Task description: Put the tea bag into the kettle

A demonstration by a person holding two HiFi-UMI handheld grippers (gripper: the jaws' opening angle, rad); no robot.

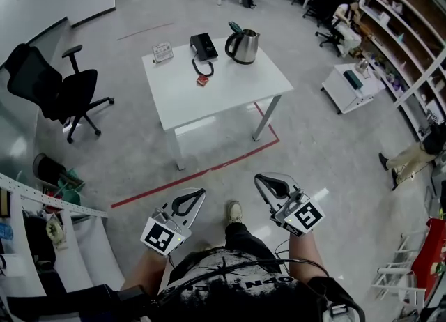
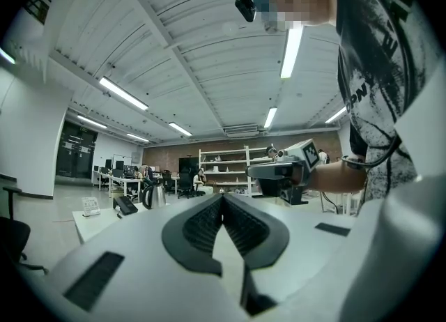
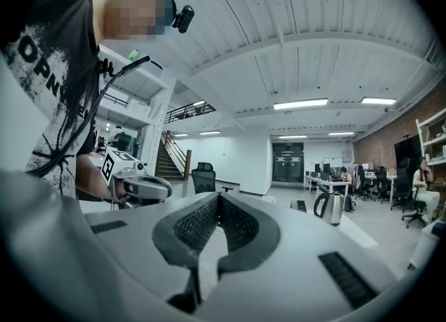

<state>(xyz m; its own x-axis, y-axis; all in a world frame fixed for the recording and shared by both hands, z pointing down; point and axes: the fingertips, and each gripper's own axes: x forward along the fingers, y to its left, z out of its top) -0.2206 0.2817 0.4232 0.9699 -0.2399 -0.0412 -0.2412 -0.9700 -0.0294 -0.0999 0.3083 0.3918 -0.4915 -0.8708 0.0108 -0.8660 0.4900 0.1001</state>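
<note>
Left gripper [image 1: 202, 192] and right gripper [image 1: 257, 178], both closed empty, face a white table [image 1: 230, 89] on grey floor [image 1: 320, 143].

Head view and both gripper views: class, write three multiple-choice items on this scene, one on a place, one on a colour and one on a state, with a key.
1. Where on the white table does the kettle stand?
A. far right corner
B. near left corner
C. dead centre

2. What colour is the tape line on the floor?
A. blue
B. red
C. yellow

3. How are the two tools?
A. both wide open
B. both clamped on the kettle's handle
C. both shut, empty

Key:
1 A, the head view shows it by that corner.
2 B, the line before the table is red.
3 C, the left tool and right tool each show jaws together with nothing between.
</note>
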